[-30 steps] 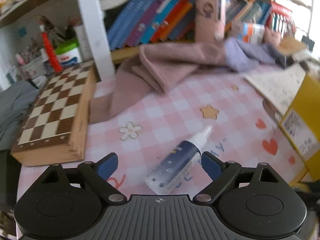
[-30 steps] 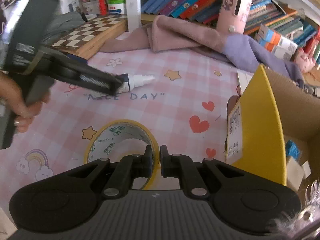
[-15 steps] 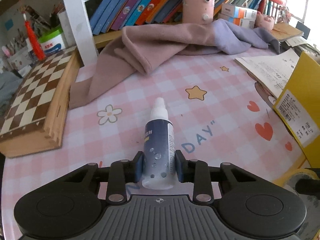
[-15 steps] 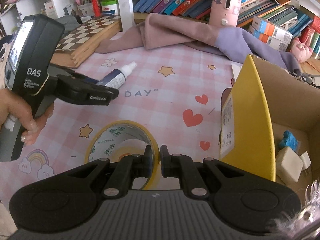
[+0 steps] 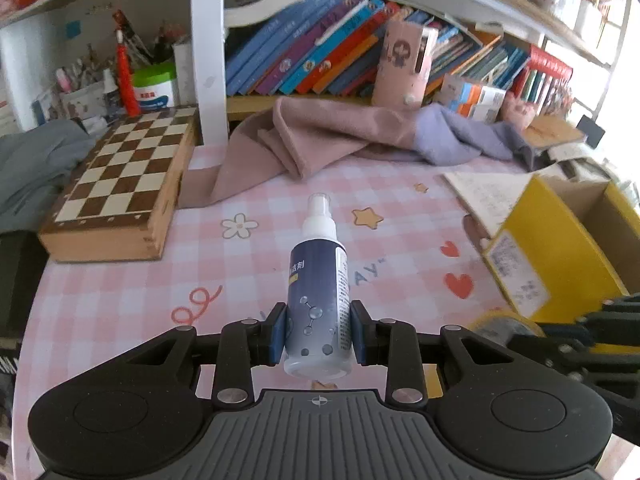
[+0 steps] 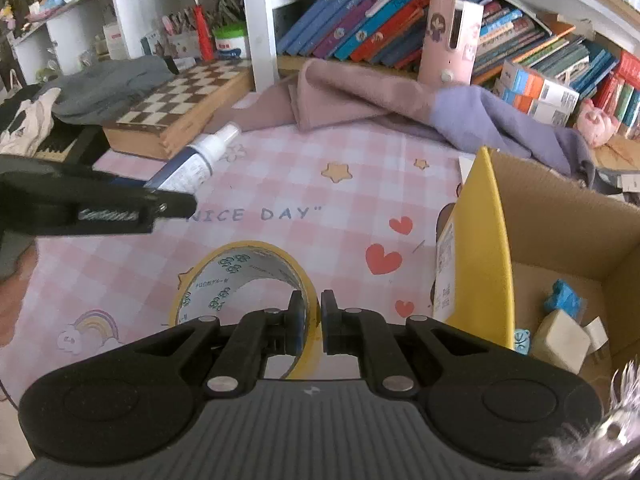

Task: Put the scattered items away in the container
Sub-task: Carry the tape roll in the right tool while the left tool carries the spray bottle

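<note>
My left gripper [image 5: 318, 330] is shut on a dark blue spray bottle [image 5: 318, 292] with a white nozzle and holds it above the pink checked tablecloth; the bottle also shows in the right wrist view [image 6: 196, 162]. My right gripper [image 6: 313, 320] is shut on the rim of a yellow tape roll [image 6: 244, 276], held just above the cloth. The container is a yellow cardboard box [image 6: 486, 248] at the right, open on top, with a blue toy [image 6: 564, 300] and a beige block [image 6: 560, 340] inside. The box also shows in the left wrist view [image 5: 560, 248].
A wooden chessboard box [image 5: 120, 196] lies at the left. A pink and purple cloth [image 5: 340, 136] sprawls along the back under a bookshelf [image 5: 340, 52]. A pink holder [image 5: 404, 68] stands there. Paper sheets [image 5: 488, 196] lie beside the box.
My left gripper closed on the spray bottle and lifted it off the cloth. My right gripper kept its hold on the tape roll and moved closer to the box.
</note>
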The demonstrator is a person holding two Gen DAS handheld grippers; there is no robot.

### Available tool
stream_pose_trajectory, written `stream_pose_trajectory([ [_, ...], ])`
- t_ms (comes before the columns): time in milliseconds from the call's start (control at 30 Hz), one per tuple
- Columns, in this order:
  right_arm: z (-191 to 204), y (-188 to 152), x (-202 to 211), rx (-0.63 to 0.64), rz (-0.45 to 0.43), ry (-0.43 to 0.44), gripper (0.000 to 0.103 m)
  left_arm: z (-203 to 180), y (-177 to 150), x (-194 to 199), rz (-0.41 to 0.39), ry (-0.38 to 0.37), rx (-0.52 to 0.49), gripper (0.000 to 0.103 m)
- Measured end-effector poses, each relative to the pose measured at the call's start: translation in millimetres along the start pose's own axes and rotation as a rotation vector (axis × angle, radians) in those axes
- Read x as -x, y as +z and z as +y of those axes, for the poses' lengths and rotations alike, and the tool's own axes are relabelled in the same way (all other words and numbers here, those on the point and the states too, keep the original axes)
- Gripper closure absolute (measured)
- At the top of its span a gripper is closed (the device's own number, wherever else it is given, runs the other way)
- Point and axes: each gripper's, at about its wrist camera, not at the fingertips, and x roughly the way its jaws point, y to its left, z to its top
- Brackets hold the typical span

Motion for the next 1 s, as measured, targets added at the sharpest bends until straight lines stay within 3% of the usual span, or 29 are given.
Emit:
stream_pose_trajectory([
  [467,10.4,-21.1,57.9,0.051,-0.059,0.04,0.095,-15.9,-31.5,90.5,-0.088,-0.064,0.109,0.072],
  [767,25.7,-38.4,85.0,0.057,-0.091,0.046,0.095,-23.2,-55.3,130.5,-0.122,-0.09,0.138,0.072],
  [1000,34.2,-55.8,103.8,0.05,-0.096,0.038,0.095,-25.7,-75.4,154.5,-0.132,-0.156,0.186,0.072],
])
